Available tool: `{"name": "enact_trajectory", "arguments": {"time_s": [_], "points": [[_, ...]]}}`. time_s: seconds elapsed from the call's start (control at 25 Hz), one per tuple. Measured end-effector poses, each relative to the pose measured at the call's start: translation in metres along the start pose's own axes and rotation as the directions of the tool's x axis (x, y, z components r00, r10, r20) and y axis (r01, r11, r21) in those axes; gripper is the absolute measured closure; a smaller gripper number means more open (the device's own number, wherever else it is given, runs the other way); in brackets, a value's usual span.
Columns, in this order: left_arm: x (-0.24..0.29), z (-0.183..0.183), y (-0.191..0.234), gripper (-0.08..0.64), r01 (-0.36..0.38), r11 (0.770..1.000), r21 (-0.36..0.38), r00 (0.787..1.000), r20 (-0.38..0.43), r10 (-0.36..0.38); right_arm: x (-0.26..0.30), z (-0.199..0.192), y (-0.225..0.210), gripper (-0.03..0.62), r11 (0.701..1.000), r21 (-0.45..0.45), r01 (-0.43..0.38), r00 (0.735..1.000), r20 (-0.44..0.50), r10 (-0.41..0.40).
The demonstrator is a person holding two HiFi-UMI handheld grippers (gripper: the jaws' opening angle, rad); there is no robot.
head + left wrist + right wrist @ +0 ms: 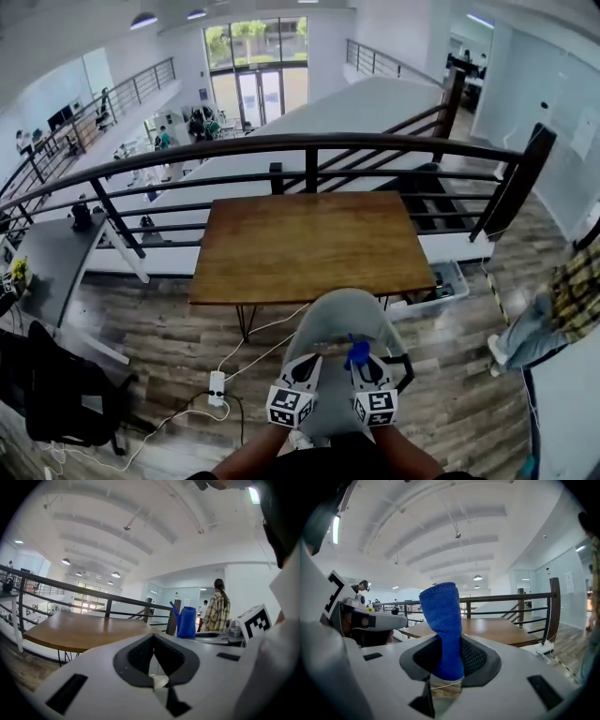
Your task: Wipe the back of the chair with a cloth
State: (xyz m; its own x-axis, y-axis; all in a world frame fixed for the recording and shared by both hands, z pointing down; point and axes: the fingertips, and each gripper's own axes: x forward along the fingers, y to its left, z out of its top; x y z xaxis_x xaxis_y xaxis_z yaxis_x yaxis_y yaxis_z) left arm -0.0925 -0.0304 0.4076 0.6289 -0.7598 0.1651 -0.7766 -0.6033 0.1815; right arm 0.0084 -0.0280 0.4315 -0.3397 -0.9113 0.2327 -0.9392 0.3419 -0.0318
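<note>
The grey chair back [339,330] stands just below me, facing the wooden table [309,246]. Both grippers hover over its top edge, side by side. My right gripper [364,364] is shut on a blue cloth [357,352], which sticks up from between the jaws as a rolled strip [442,620] in the right gripper view. My left gripper [306,367] is just to its left, with its jaws together and nothing held [153,657]. From the left gripper view the blue cloth [186,622] and the right gripper [246,626] show at the right.
A dark metal railing [309,150] runs behind the table, with a drop to a lower floor beyond it. A power strip [217,385] and cables lie on the wood floor at the left. A black seat [61,394] stands at far left. A person in a plaid shirt [567,300] is at the right.
</note>
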Motion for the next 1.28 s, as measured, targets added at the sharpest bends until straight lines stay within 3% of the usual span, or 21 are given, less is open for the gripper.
{"name": "enact_trajectory", "arguments": {"time_s": [0.4, 0.72, 0.96, 1.28], "points": [[-0.008, 0.026, -0.022, 0.554, -0.036, 0.998, 0.049, 0.998, 0.056, 0.033, -0.033, 0.033, -0.001, 0.482, 0.998, -0.052, -0.038, 0.996, 0.075, 0.042], [0.002, 0.048, -0.070, 0.554, -0.064, 0.994, 0.094, 0.993, 0.103, 0.054, -0.059, 0.045, -0.036, 0.482, 0.997, -0.055, -0.063, 0.990, 0.125, 0.069], [0.001, 0.054, -0.096, 0.554, -0.066, 0.990, 0.127, 0.993, 0.107, 0.052, -0.085, 0.046, -0.052, 0.483, 0.997, -0.054, -0.049, 0.989, 0.137, 0.056], [-0.005, 0.048, -0.128, 0.554, -0.080, 0.989, 0.126, 0.992, 0.110, 0.066, -0.099, 0.047, -0.045, 0.482, 0.993, -0.064, -0.095, 0.984, 0.146, 0.103]]}}
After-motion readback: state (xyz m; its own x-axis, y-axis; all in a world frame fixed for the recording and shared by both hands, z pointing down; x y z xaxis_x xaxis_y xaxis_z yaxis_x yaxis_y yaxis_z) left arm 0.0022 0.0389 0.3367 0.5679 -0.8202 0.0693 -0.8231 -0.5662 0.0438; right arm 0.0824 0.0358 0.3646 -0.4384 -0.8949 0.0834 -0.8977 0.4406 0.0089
